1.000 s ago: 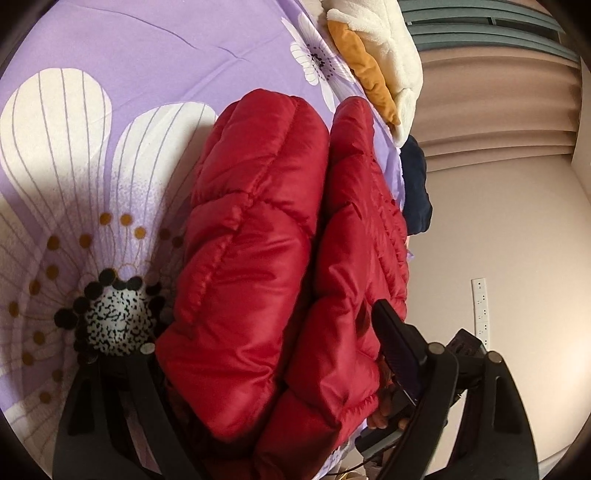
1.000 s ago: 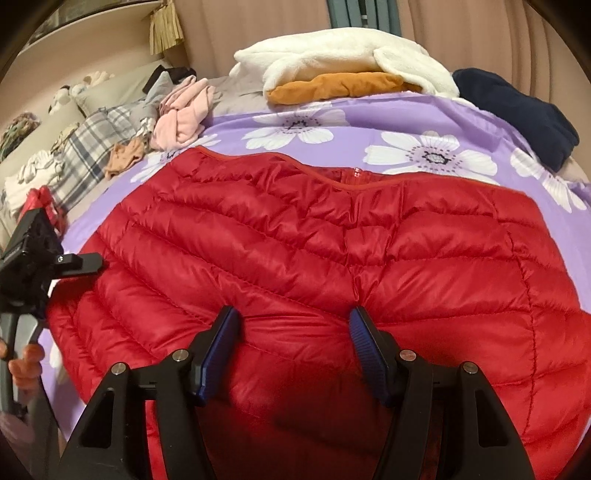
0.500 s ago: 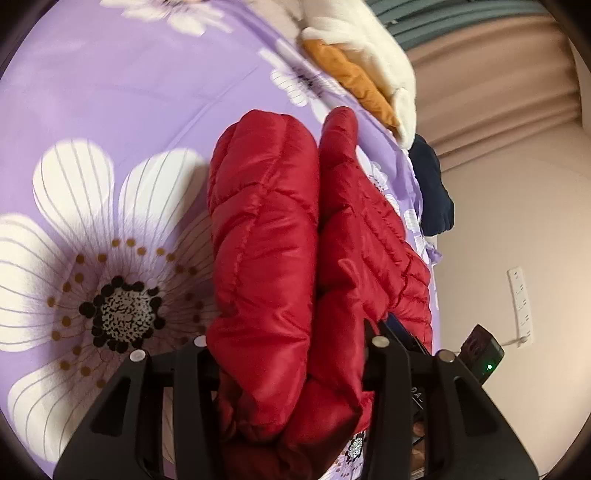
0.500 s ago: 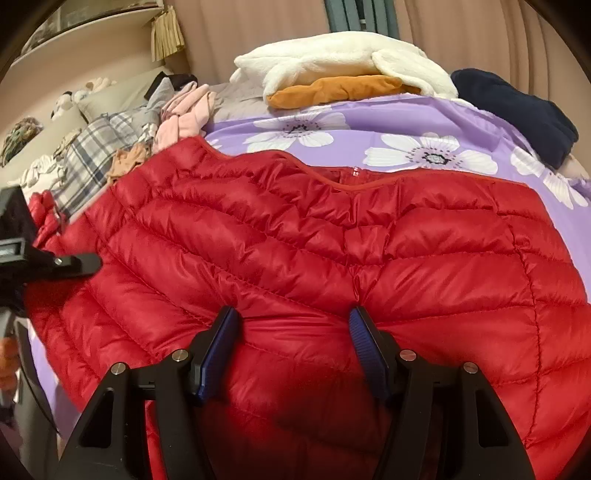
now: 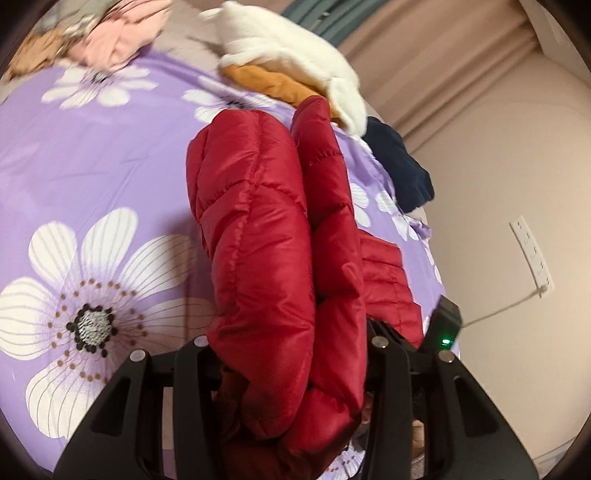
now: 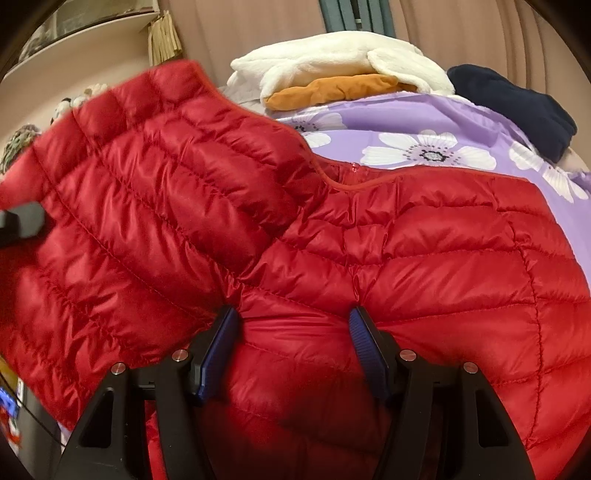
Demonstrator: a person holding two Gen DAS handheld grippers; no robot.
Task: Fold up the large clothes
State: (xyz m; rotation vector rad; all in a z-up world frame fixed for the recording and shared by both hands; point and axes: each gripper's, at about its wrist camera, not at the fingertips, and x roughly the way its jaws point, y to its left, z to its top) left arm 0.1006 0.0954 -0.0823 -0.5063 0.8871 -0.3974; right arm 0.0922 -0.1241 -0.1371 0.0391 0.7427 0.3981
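We pinch the red puffer jacket (image 5: 266,236) in the left gripper (image 5: 291,354) to fold its side over; the right gripper (image 6: 291,350), jaws clamping a ridge, anchors the body.

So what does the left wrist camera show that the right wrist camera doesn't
Only the left wrist view shows the big flower print on the bedspread, the pink clothes and the wall power strip. Only the right wrist view shows the jacket's neckline, the wall shelf and the right hand-held gripper, blue pads pressing a bulge of the jacket. Both show the red puffer jacket, the purple bedspread, the white fleece over an orange garment, and the navy garment.
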